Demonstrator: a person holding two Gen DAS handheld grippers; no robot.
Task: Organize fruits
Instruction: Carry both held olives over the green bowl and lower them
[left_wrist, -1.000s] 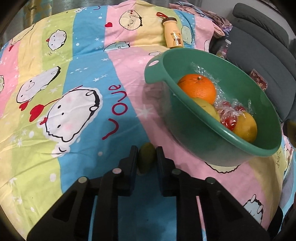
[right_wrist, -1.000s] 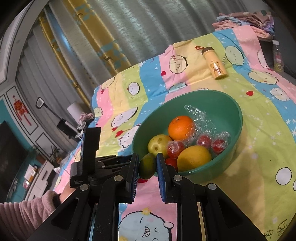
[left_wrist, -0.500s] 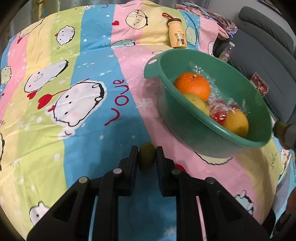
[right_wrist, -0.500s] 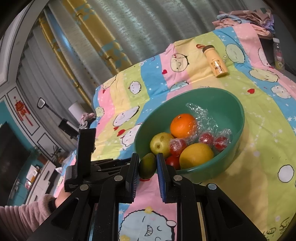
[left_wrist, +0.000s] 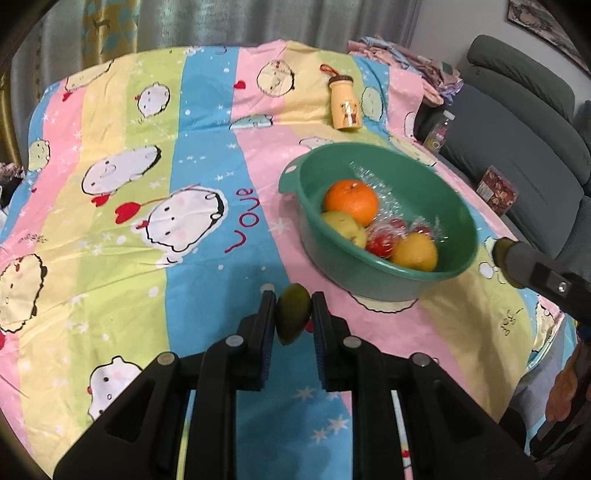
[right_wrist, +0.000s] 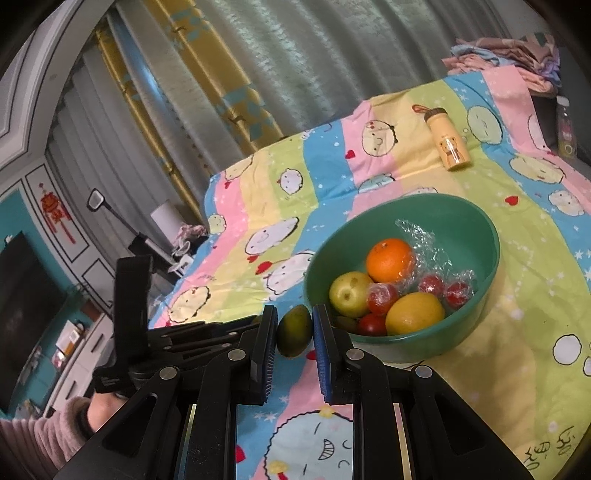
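Observation:
A green bowl (left_wrist: 469, 221) stands on the cartoon bedsheet and holds an orange (left_wrist: 351, 201), a yellow-green apple (left_wrist: 343, 227), a yellow citrus (left_wrist: 415, 253) and plastic-wrapped red fruits (left_wrist: 380, 243). My left gripper (left_wrist: 294, 314) is shut on a small green mango (left_wrist: 293, 317), held above the sheet short of the bowl. My right gripper (right_wrist: 294, 325) is shut on another green mango (right_wrist: 294, 330), just left of the bowl (right_wrist: 487, 229). The right gripper's tip shows at the right edge of the left wrist view (left_wrist: 506, 258).
A yellow bottle (left_wrist: 345, 107) lies on the sheet behind the bowl. A grey sofa (left_wrist: 524, 122) stands to the right, with folded clothes (left_wrist: 424, 70) and a small bottle (left_wrist: 439, 131) beside it. Curtains (right_wrist: 295, 74) hang behind the bed.
My left gripper has pulled back and risen with its mango, so the bowl looks farther off. My right gripper has drifted slightly; its tip has come into the left view.

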